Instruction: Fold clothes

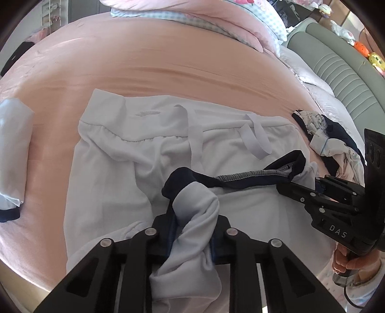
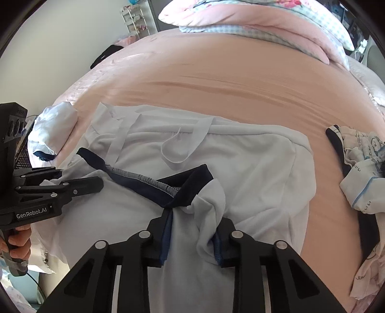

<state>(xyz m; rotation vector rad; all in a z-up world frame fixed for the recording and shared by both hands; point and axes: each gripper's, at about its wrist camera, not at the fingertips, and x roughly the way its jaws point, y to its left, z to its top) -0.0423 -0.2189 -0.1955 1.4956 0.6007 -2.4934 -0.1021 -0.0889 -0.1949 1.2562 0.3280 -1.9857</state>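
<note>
I hold a gripper in each hand over the bed (image 1: 168, 62), and the white trousers (image 1: 115, 168) spread flat on its peach sheet are my landmark. My left gripper (image 1: 192, 237) is clamped on a bunch of pale blue cloth, one end of a small pale blue garment with a navy elastic waistband (image 1: 240, 181) that lies across the lower middle of the trousers. My right gripper (image 2: 192, 240) is clamped on the other end of the same garment, its pads pressing a fold of the pale fabric just below the navy band (image 2: 144, 184). Between the two grips the waistband stretches in a loose line over the trousers' front, below their white drawstring ties (image 1: 255, 137). In the left wrist view my right gripper shows at the trousers' right edge, with my right hand (image 1: 349, 261) around its handle; in the right wrist view my left gripper (image 2: 95, 184) shows at their left edge, above my left hand (image 2: 18, 243). Left of the trousers lies a folded pale garment (image 1: 13, 156) with a navy hem, a little apart from them. Right of the trousers sits a heap of printed and navy clothes (image 1: 332, 142), near their right edge. Beyond the trousers, at the far end of the bed, a pink and checked quilt (image 1: 216, 16) is piled up.
</note>
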